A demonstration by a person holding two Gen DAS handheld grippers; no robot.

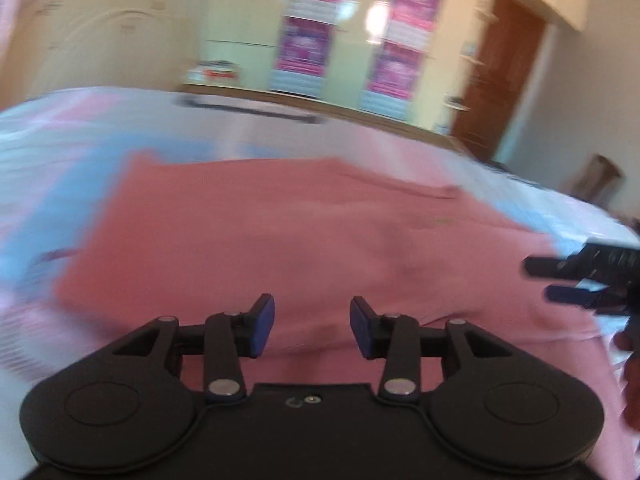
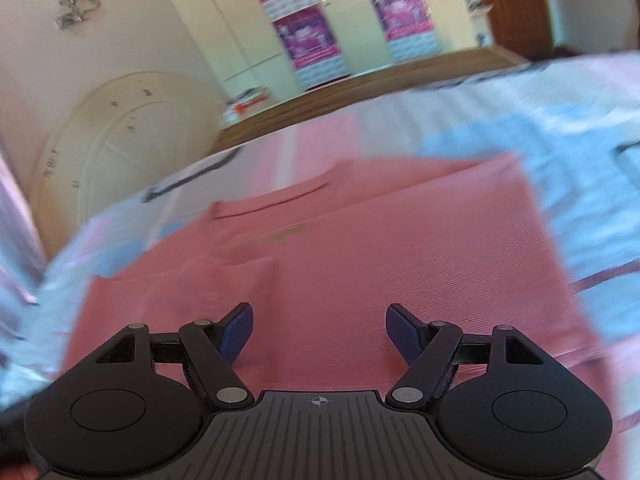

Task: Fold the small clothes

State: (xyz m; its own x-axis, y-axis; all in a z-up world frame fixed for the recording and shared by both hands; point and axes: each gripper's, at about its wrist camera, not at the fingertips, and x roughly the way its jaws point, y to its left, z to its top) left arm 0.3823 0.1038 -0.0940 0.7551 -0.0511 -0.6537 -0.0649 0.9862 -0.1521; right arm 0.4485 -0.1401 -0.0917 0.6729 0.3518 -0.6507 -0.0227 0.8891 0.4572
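A pink shirt lies spread flat on the bed, with its collar at the far side and a sleeve folded in; it also shows in the right wrist view. My left gripper is open and empty, held just above the shirt's near part. My right gripper is open and empty above the shirt. The right gripper also shows in the left wrist view at the right edge, over the shirt's right side. Both views are blurred.
The bed sheet is pink, blue and white. Behind the bed stand cream wardrobes with purple posters, a brown door and a curved cream headboard.
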